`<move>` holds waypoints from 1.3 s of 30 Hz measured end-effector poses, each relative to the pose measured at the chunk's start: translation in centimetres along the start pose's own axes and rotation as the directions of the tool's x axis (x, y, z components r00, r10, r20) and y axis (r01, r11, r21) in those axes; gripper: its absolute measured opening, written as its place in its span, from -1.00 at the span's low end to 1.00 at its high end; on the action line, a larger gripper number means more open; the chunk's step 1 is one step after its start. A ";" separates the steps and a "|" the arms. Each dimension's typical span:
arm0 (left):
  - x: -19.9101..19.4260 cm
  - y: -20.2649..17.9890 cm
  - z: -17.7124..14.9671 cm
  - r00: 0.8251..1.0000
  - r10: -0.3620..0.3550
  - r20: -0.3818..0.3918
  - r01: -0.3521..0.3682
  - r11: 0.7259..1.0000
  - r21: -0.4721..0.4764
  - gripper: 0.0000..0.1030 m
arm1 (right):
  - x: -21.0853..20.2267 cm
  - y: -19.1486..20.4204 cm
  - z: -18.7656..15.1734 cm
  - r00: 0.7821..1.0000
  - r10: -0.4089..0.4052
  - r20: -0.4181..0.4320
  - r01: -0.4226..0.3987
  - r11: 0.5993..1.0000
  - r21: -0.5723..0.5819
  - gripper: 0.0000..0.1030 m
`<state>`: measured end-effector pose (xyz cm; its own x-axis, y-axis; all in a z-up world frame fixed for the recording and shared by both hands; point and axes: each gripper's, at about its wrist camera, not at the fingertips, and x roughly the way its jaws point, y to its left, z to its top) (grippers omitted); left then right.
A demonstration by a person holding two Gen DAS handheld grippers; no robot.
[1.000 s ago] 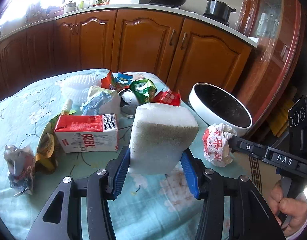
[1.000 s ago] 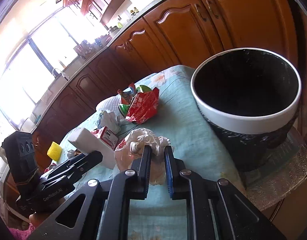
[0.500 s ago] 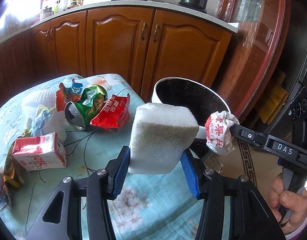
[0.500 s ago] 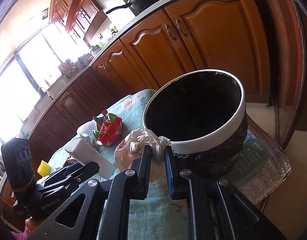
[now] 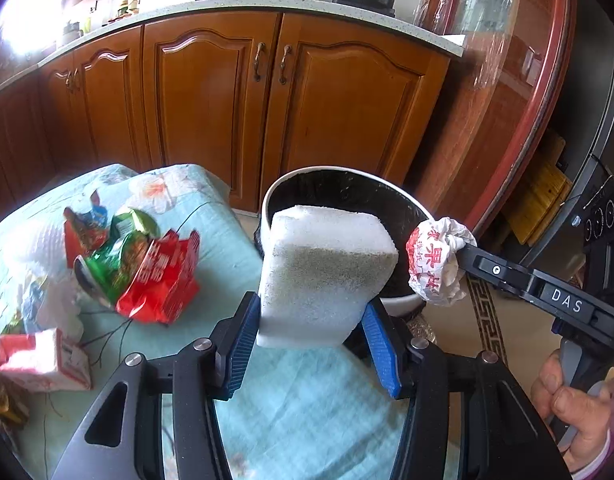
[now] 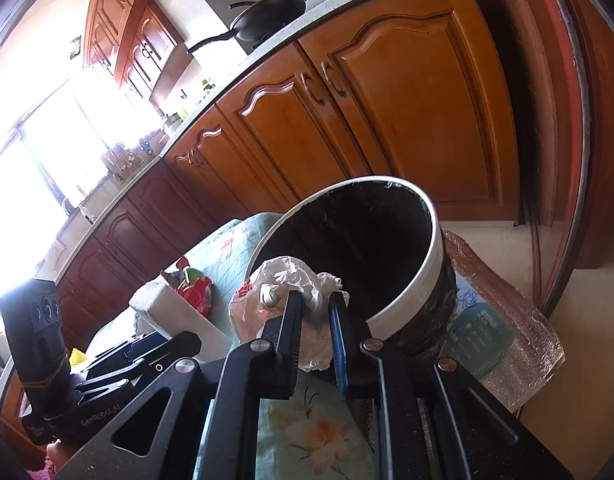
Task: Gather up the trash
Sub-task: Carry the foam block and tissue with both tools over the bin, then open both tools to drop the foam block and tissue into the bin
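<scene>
Trash fills both claws: the left gripper [image 5: 311,336] squeezes a white foam block [image 5: 327,272] between its blue pads in the middle of the left view, and the right gripper [image 6: 315,320] is pinched tight on a crumpled white bag [image 6: 291,280] with red letters. Both are held up in front of the round black bin [image 6: 403,312] with the white rim, which stands just past the edge of the blue flowered table [image 5: 307,400]. More wrappers [image 5: 147,272] and a small red and white carton [image 5: 43,360] lie at the left of that table, and brown cupboards [image 5: 227,100] fill the top of the frame.
</scene>
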<state>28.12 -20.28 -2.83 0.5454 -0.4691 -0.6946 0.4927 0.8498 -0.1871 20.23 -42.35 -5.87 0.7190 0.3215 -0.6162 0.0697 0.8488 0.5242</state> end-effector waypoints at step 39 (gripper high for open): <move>8.9 -1.4 6.5 0.996 0.030 -0.085 -0.026 0.998 0.054 0.37 | 4.0 -2.9 5.7 0.993 -0.107 -0.045 0.105 0.994 -0.042 -0.26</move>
<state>36.69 -27.15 -4.23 0.5005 -0.4213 -0.7563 0.5145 0.8473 -0.1315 26.86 -45.92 -6.53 0.6757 0.2476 -0.6944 0.1156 0.8947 0.4315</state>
